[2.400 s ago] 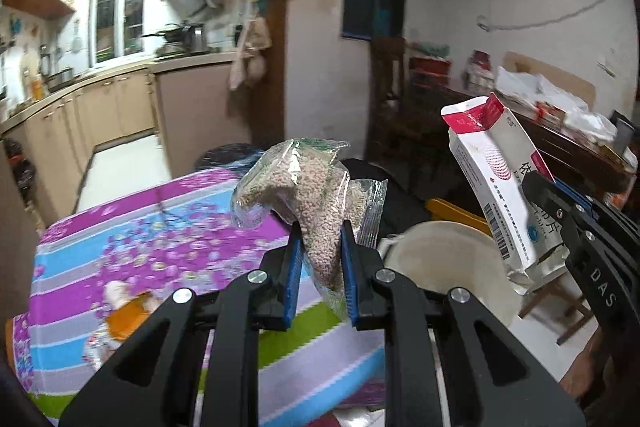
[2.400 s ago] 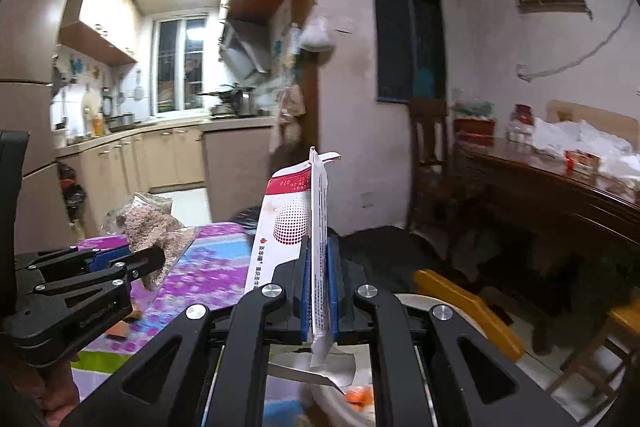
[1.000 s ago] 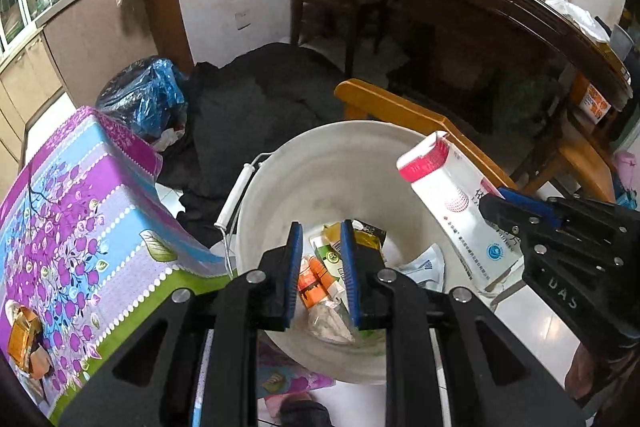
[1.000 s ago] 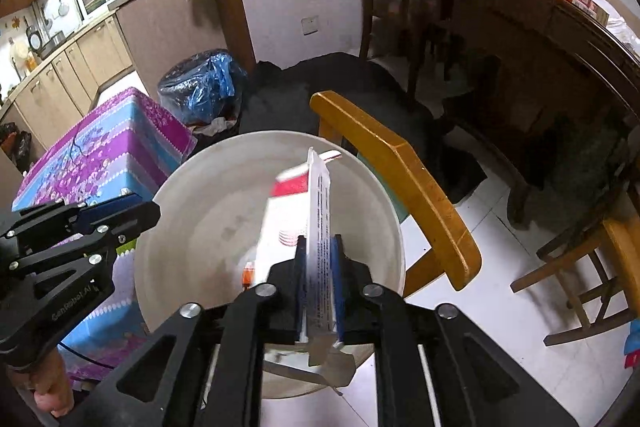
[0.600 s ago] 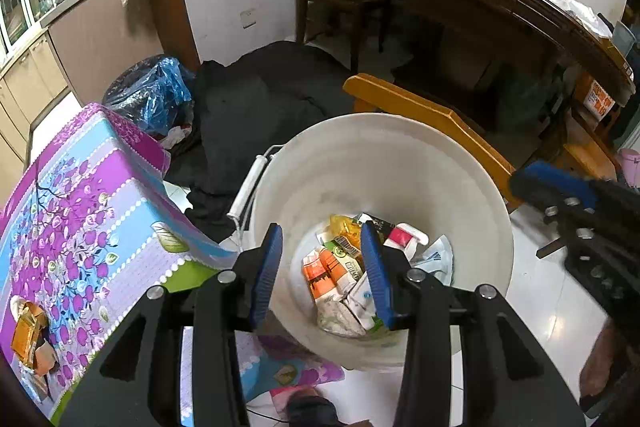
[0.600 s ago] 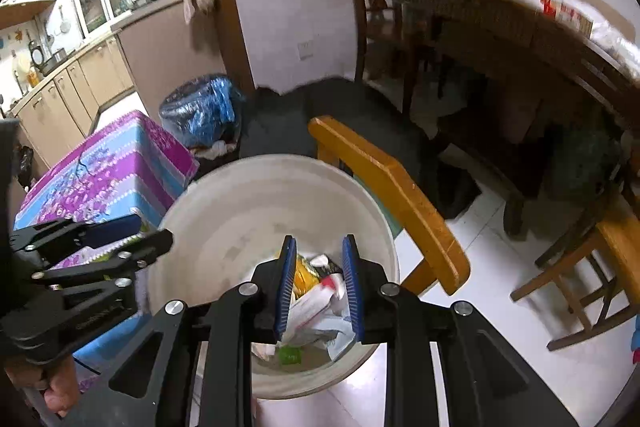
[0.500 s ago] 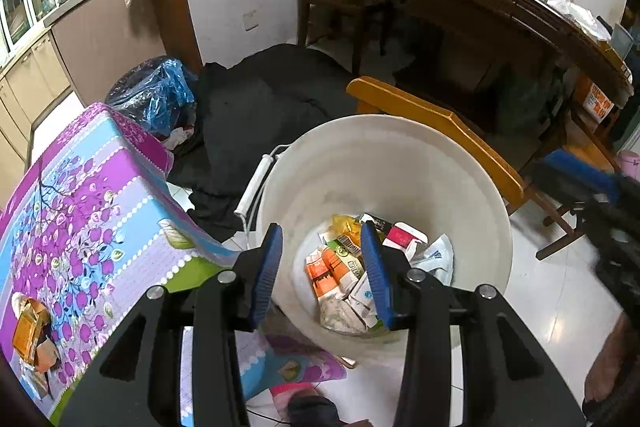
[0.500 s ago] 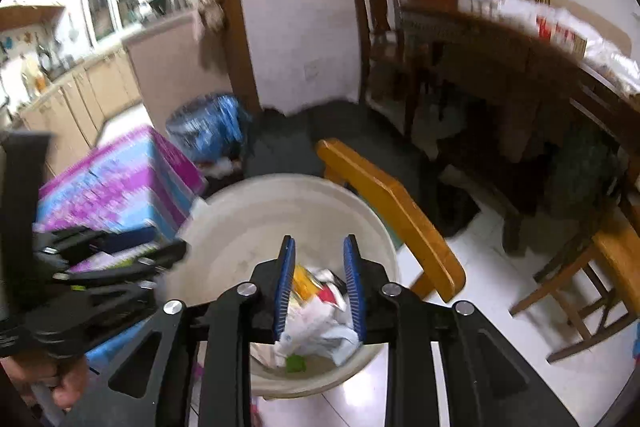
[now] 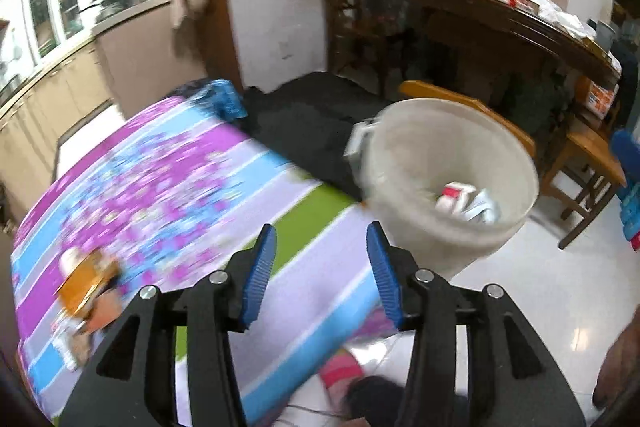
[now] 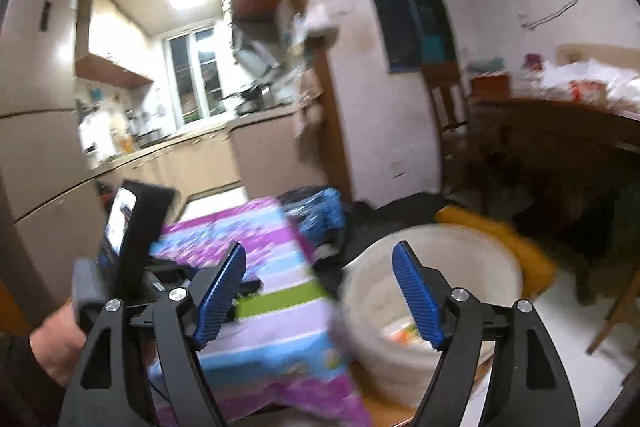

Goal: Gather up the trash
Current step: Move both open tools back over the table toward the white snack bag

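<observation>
both hand-held grippers are released and carry nothing: the left hand-held gripper (image 9: 322,267) and the right hand-held gripper (image 10: 320,293). some trash lies already in the white bucket (image 9: 452,227) beside the desk (image 9: 168,187). orange wrappers (image 9: 86,285) at the desk's left edge are not yet collected

A round cream-white bucket (image 9: 448,183) is seen standing upright on the floor, just beside the corner of the desk (image 9: 168,195) covered in a purple, blue and green cloth. Inside it, a white carton with a red end (image 9: 456,197) is lying among crumpled wrappers. On the desk's near left part, orange and pale wrappers (image 9: 86,291) are left lying, blurred by motion.
</observation>
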Available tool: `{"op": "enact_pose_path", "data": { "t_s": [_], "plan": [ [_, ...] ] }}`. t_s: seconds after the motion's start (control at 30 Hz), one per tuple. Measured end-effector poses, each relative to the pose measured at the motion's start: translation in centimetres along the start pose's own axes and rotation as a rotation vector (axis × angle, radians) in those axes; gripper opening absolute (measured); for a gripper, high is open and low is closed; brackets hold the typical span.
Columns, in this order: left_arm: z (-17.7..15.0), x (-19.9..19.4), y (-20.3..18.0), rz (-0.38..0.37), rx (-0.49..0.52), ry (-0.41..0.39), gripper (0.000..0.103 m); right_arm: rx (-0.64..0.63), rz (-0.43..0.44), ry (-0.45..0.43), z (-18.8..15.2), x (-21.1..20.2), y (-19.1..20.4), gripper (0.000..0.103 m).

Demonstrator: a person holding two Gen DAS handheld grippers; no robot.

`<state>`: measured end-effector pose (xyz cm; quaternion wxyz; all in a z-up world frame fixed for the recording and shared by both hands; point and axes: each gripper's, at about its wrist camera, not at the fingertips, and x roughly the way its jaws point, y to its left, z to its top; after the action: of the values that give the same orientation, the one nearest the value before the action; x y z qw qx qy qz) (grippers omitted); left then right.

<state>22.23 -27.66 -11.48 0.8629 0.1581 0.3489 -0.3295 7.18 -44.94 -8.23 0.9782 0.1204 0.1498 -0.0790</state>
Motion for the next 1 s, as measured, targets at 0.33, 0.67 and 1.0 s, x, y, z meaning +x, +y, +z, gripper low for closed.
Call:
{"op": "enact_pose_path", "data": {
  "t_s": [0.33,0.67,1.0],
  "plan": [
    [-8.1,-6.5,19.5,0.14,-0.273,-0.025,0.087,0.011,0.14,0.15,-4.5,4.6,6.7,0.077],
    [-10.1,-1.9,24.4,0.097,-0.226,0.078,0.09,-0.005,0.205,0.264,-6.1,8.7,9.2,0.078],
    [-10.8,0.6,24.6,0.107,-0.192,0.092,0.057,0.046,0.433,0.435,-6.2,14.5,13.2,0.075]
  ]
}}
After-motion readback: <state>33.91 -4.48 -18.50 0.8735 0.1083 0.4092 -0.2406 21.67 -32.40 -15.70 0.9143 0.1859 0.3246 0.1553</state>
